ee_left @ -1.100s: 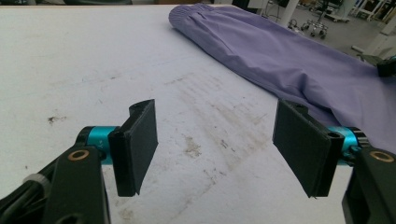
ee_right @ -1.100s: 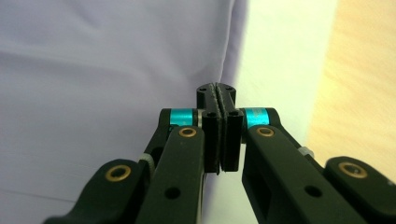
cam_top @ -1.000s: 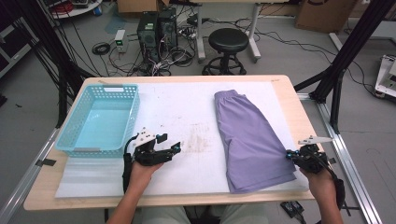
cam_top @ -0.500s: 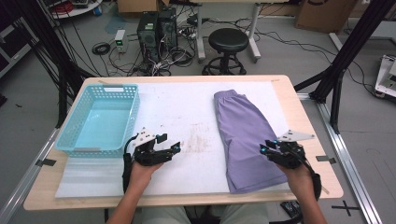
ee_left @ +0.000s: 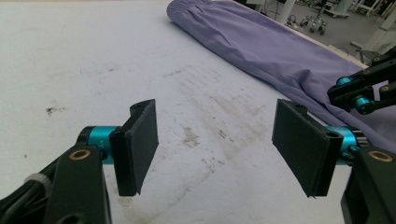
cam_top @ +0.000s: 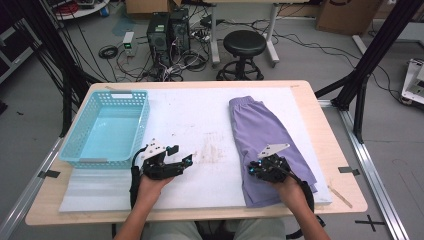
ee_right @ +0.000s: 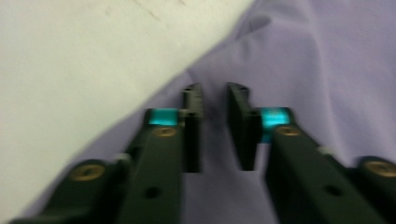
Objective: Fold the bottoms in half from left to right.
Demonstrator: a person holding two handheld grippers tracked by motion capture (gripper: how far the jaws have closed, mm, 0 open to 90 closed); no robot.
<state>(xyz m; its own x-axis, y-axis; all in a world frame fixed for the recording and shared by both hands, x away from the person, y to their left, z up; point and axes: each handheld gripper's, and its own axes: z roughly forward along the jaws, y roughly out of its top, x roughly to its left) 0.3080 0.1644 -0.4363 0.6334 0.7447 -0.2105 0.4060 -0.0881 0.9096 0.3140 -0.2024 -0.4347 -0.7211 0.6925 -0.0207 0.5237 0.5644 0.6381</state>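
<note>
Now | right gripper (ee_right: 214,100) over purple shorts (ee_right: 299,56) | jaws closing, narrowly apart, seemingly ungripped

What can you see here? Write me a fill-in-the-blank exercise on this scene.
1. The purple shorts lie on the table's ____ side in the high view.
2. The light blue ____ stands at the table's left.
3. The right gripper hovers over the ____ fabric.
4. The left gripper has ____ between its pads.

Missing words: right; basket; purple; nothing
</note>
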